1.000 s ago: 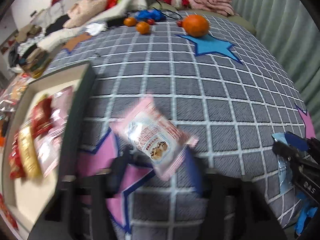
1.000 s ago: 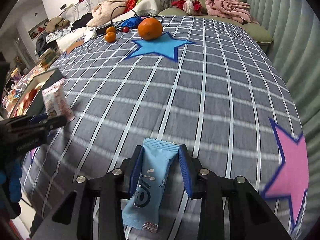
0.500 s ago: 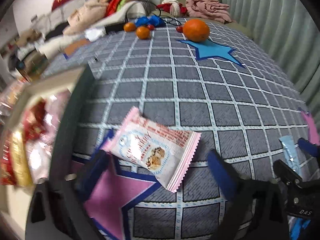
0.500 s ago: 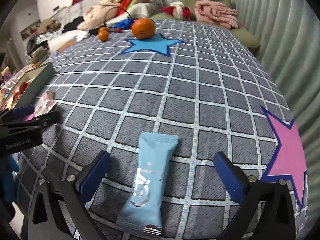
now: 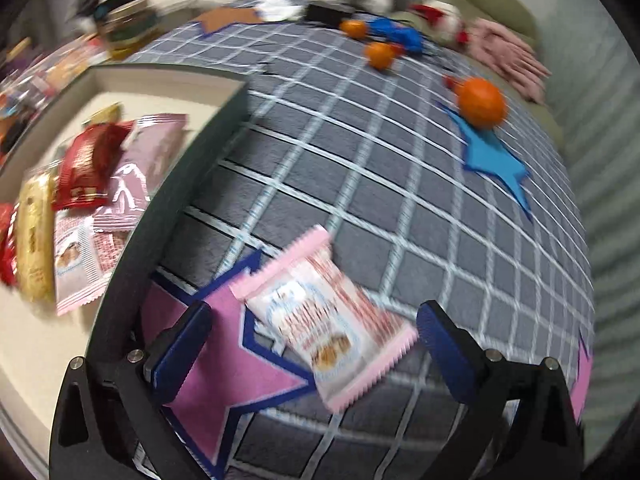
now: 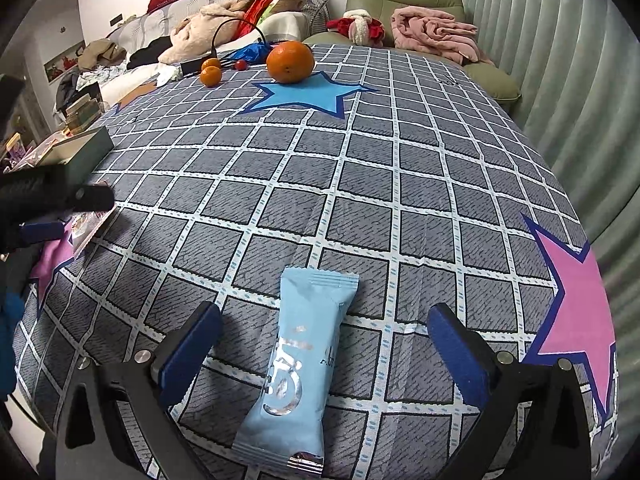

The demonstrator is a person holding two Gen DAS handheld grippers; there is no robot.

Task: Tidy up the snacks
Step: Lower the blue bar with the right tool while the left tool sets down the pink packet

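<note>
A pink snack packet [image 5: 324, 320] lies on the checked cloth, partly over a pink star, between the open fingers of my left gripper [image 5: 316, 344]. A light blue snack packet [image 6: 298, 364] lies flat on the cloth between the wide-open fingers of my right gripper [image 6: 324, 344]. Neither gripper touches its packet. A dark-walled box [image 5: 168, 208] at the left holds several snack packets [image 5: 80, 200]. The left gripper also shows at the left edge of the right wrist view [image 6: 52, 204], over the pink packet [image 6: 90, 224].
A large orange [image 6: 290, 61] sits at the tip of a blue star [image 6: 304, 96], with two small oranges [image 6: 210, 72] and a black cable behind it. Clothes and cushions pile up on the sofa at the back. A curtain hangs on the right.
Both grippers opened and released their packets onto the cloth. The left gripper then swung left, bringing the box more into view. The right gripper stayed over the blue packet.
</note>
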